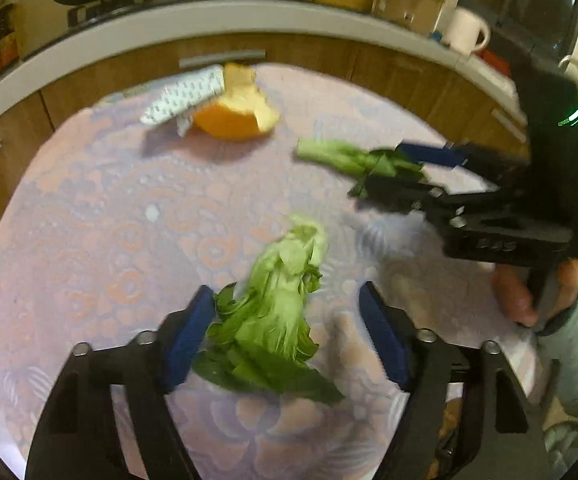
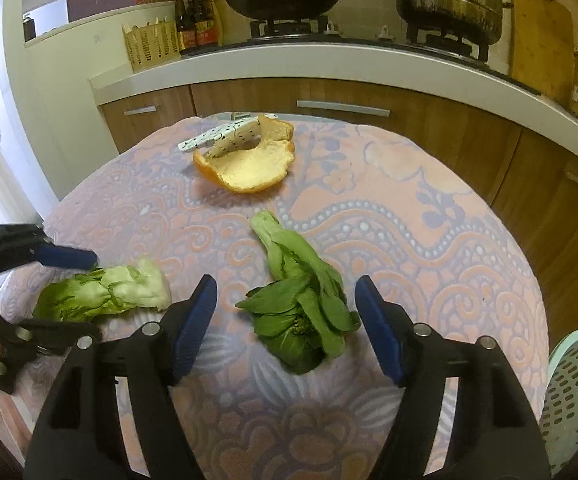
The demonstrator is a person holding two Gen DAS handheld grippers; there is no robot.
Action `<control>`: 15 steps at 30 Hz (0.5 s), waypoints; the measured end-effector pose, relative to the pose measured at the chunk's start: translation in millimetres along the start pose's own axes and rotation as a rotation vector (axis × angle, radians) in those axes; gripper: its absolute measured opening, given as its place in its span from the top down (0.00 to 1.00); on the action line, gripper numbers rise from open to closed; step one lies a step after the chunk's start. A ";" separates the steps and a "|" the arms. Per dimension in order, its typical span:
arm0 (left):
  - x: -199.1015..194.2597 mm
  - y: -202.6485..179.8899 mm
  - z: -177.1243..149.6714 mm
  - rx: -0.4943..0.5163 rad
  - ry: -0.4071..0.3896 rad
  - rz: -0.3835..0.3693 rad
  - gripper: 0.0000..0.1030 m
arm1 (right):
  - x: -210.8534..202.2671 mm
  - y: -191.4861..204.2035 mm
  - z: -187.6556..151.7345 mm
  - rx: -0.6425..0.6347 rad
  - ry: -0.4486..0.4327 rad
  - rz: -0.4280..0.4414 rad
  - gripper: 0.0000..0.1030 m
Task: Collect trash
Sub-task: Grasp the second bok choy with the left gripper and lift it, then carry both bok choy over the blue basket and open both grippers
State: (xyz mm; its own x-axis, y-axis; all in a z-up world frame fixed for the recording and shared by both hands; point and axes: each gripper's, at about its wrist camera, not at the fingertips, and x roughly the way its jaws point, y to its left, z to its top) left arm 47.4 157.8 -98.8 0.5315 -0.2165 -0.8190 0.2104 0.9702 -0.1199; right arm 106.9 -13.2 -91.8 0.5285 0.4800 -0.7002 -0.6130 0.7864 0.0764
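Observation:
A pale green cabbage leaf [image 1: 279,312] lies on the patterned tablecloth between the open fingers of my left gripper [image 1: 287,334]; it also shows in the right wrist view [image 2: 105,294]. A dark green bok choy [image 2: 301,300] lies between the open fingers of my right gripper [image 2: 285,324]; in the left wrist view the bok choy [image 1: 353,158] sits between the right gripper's fingers [image 1: 401,170]. An orange peel [image 2: 245,166] and a white spotted wrapper [image 2: 225,138] lie at the table's far side.
A light green perforated basket [image 2: 577,396] stands off the table's right edge. Wooden cabinets and a white counter [image 2: 329,64] with a wok, pot and bottles lie beyond the table. A white mug [image 1: 467,32] stands on the counter.

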 end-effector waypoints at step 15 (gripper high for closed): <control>-21.2 -12.5 19.3 -0.027 -0.084 0.083 0.78 | -8.1 7.7 -2.6 -0.044 -0.036 -0.042 0.85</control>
State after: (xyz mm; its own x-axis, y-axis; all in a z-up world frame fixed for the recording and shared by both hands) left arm 49.3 148.2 -69.1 0.6130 -0.1422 -0.7772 0.1415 0.9875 -0.0691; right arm 96.4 -12.1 -87.3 0.5749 0.4613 -0.6757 -0.6146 0.7887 0.0155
